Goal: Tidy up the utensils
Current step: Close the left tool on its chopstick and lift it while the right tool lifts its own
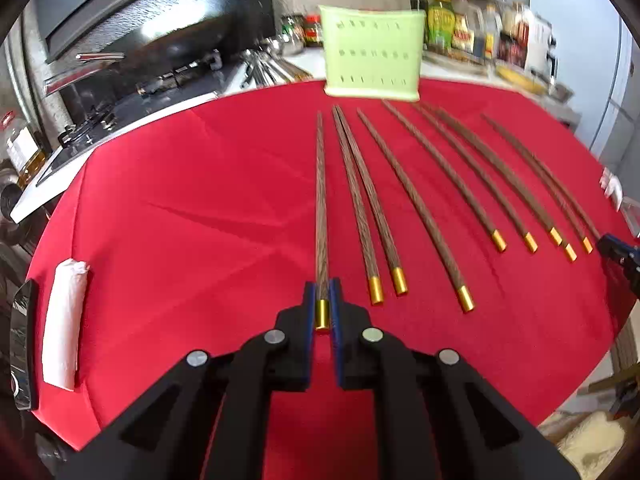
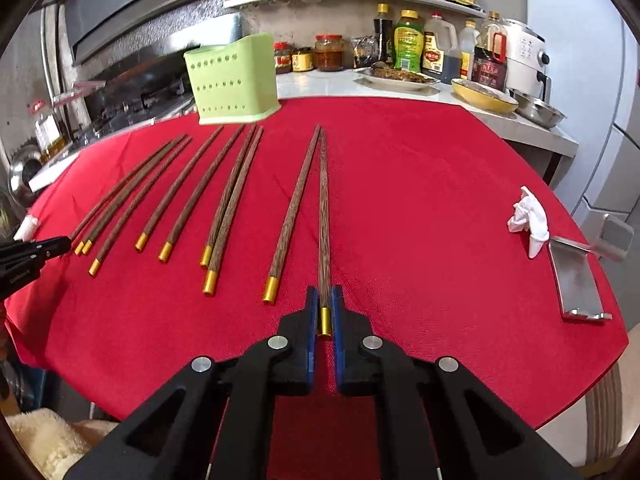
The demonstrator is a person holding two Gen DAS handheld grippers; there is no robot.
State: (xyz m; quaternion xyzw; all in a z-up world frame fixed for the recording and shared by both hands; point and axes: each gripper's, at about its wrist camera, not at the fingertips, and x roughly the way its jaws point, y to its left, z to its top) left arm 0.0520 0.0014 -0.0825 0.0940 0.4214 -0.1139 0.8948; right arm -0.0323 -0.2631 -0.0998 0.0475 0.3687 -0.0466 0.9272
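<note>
Pinching the gold-capped end of a wooden chopstick (image 1: 321, 200), the left hand-held gripper (image 1: 322, 300) has its blue pads pressed against both sides of the stick, jaws nearly together. That chopstick is the leftmost of the row and points straight away across the red cloth of the desk (image 1: 180, 208). The right hand-held gripper (image 2: 325, 304) is likewise clamped on the gold end of the rightmost chopstick (image 2: 324, 208), jaws almost closed around it; its far tip meets that of the neighbouring stick (image 2: 294, 208).

Between the two held sticks the other chopsticks (image 1: 420, 204) lie flat on the cloth, gold ends toward the cameras, some touching in pairs, others apart.

A rolled white paper (image 1: 64, 324) lies near the left edge of the cloth. A crumpled white tissue (image 2: 530, 218) sits toward the right edge, just beside a metal stand (image 2: 580, 280).

Beyond the chopstick tips a pale green perforated holder (image 2: 232, 84) stands upright at the far edge of the cloth. Behind it, jars and sauce bottles (image 2: 408, 46) line a counter, with a stove (image 1: 132, 92) to the left.
</note>
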